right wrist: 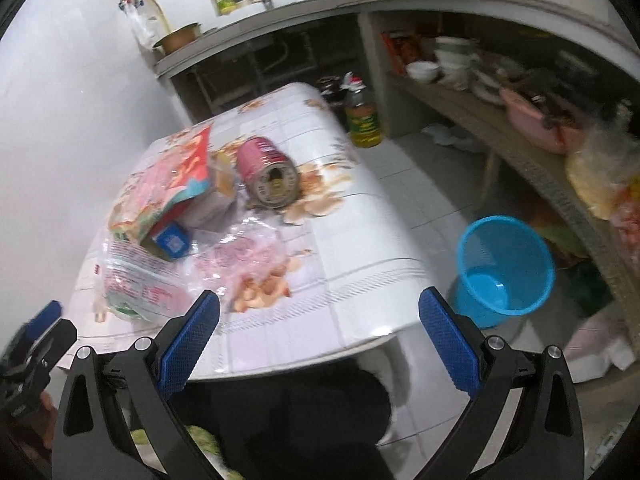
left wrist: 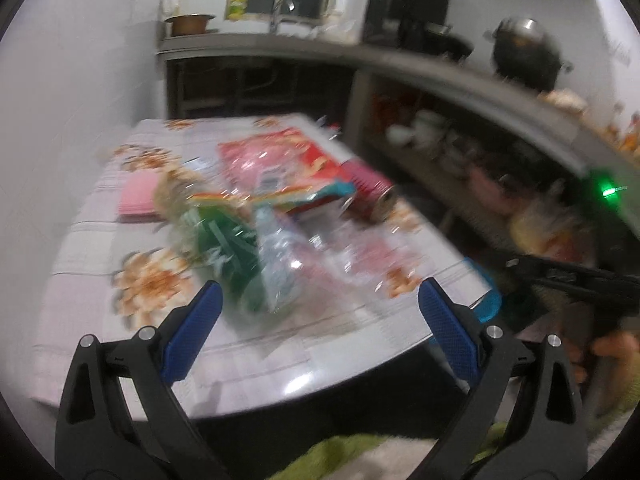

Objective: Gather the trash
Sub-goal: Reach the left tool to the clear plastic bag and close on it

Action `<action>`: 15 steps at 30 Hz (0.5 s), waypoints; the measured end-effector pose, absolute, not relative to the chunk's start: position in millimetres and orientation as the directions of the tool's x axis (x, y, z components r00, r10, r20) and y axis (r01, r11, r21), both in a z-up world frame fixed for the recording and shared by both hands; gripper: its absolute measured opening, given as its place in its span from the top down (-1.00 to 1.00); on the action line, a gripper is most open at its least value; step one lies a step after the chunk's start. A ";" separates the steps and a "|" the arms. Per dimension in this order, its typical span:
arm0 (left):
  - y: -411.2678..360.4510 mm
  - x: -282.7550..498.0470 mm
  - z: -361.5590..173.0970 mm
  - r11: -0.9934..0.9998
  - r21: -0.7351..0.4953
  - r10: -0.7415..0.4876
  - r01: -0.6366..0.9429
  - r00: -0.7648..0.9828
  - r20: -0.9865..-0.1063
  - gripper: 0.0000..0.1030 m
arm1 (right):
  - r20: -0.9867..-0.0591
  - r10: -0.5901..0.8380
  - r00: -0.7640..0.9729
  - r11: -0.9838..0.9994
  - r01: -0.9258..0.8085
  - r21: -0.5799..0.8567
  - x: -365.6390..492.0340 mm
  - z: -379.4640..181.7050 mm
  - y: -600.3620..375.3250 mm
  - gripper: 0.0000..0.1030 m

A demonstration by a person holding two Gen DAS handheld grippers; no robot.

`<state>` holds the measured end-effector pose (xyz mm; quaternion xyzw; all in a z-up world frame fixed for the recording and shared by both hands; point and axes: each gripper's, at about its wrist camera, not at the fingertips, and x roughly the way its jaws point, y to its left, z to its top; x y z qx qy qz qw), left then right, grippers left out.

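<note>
Trash wrappers' [right wrist: 168, 184] print seems blurred, unreadable beside pink can [right wrist: 266, 178].

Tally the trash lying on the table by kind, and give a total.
Cans: 1, the pink can on its side.
Printed snack bags: 1, the red bag.
Small boxes: 1, the blue box.
Clear plastic wrappers: about 2, blurred and overlapping.
Total: about 5.

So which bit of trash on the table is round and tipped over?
The pink can, lying on its side with its metal end facing the camera. The other trash, like the red snack bag and clear wrappers, is flat and crinkly.
</note>
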<state>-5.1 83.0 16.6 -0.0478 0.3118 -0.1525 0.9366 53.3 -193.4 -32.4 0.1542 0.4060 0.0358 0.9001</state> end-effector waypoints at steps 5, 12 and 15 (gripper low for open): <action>91.7 23.1 11.0 0.944 -0.235 -0.329 0.233 0.729 -0.601 -0.83 | -0.725 0.256 0.640 0.931 0.037 0.362 77.2 -41.8 -187.9 -0.88; 96.2 46.2 -5.3 0.931 -0.284 -0.361 0.228 0.675 -0.643 -0.83 | -0.730 0.291 0.618 0.922 0.025 0.387 111.0 -55.3 -184.8 -0.88; 93.1 50.0 -7.0 0.933 -0.269 -0.360 0.241 0.672 -0.648 -0.83 | -0.737 0.308 0.601 0.917 0.019 0.399 128.2 -64.2 -182.4 -0.88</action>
